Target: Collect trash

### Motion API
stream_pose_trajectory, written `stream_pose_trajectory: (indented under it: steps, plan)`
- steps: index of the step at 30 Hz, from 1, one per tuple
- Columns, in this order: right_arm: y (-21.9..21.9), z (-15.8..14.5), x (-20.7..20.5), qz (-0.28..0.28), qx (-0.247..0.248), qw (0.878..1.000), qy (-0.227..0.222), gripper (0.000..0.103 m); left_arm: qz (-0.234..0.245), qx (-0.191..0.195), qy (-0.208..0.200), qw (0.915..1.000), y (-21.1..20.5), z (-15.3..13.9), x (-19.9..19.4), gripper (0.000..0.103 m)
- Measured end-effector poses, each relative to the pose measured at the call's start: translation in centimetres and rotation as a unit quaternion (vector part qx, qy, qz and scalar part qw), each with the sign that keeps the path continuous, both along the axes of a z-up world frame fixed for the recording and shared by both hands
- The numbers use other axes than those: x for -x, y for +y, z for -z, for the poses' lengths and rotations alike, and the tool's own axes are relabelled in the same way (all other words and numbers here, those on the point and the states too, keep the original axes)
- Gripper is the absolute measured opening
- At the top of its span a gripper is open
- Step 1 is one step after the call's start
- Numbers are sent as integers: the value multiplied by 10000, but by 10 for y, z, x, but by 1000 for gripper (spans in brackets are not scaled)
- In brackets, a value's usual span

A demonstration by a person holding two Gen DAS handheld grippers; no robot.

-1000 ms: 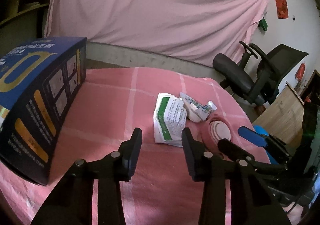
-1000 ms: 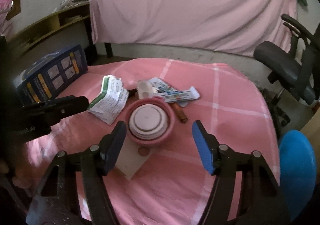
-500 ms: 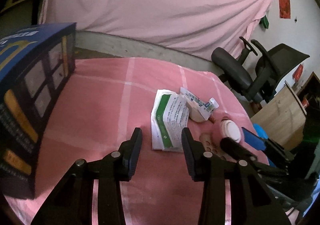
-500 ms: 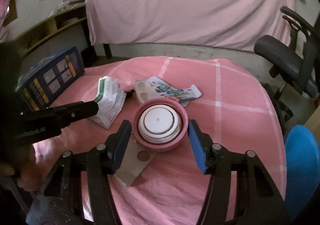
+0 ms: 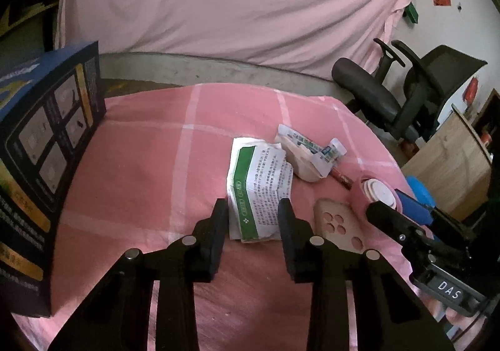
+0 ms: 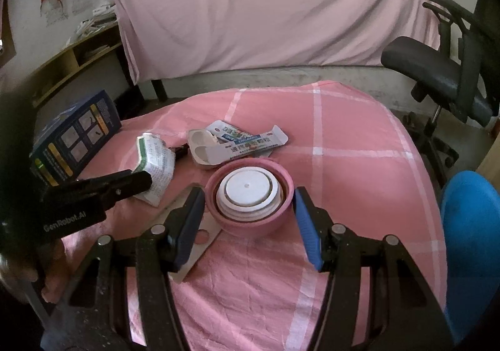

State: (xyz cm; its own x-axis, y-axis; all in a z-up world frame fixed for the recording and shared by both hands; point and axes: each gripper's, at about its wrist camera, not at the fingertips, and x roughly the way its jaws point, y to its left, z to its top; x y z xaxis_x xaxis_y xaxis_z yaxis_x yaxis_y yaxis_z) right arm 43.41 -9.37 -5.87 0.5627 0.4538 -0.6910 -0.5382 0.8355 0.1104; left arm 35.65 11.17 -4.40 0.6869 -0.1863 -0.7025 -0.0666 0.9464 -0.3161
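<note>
A green-and-white paper packet [image 5: 262,188] lies flat on the pink checked tablecloth [image 5: 150,163]. My left gripper [image 5: 252,216] straddles the packet's near end; its jaws are closing, and the pads are not clearly pressing on it. A pink bowl [image 6: 250,226] with a white lid sits between the blue pads of my right gripper [image 6: 248,216], which touch both of its sides. Behind it lie a flattened medicine carton [image 6: 247,144] and a beige tray. The packet [image 6: 154,163] also shows in the right wrist view, under a left fingertip [image 6: 137,180].
A beige phone case [image 5: 337,226] lies beside the bowl, with a brown stick [image 5: 342,179] near it. A tall blue box [image 5: 40,144] stands at the table's left edge. An office chair [image 6: 437,69] and a blue stool [image 6: 472,226] are on the right.
My left gripper has moved up to the packet and its jaws have narrowed around it. My right gripper has come forward and closed in on the pink bowl's sides.
</note>
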Motion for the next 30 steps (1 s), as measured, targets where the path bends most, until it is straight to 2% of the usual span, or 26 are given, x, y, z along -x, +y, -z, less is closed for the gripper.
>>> stream_pose_trajectory:
  steps: [2,7,13,17,25,30]
  plan:
    - [-1,0,1,-11,-1,10000,1,81,7,-8,-14,10000,-2,0,0,22]
    - [-2,0,2,-24,-51,10000,41,81,24,84,-119,9999,-5,0,7,17]
    - [-3,0,4,-41,-85,9999,66,81,234,-25,-480,9986,-16,-9,21,10]
    - [-10,-1,5,57,-114,9999,80,81,378,-22,-503,9980,-23,-9,25,10]
    - [-29,-1,8,168,-70,9998,96,81,784,246,-351,9960,-33,-5,21,9]
    - [-37,-1,7,234,-107,9996,151,81,839,156,-408,9955,-40,-11,22,8]
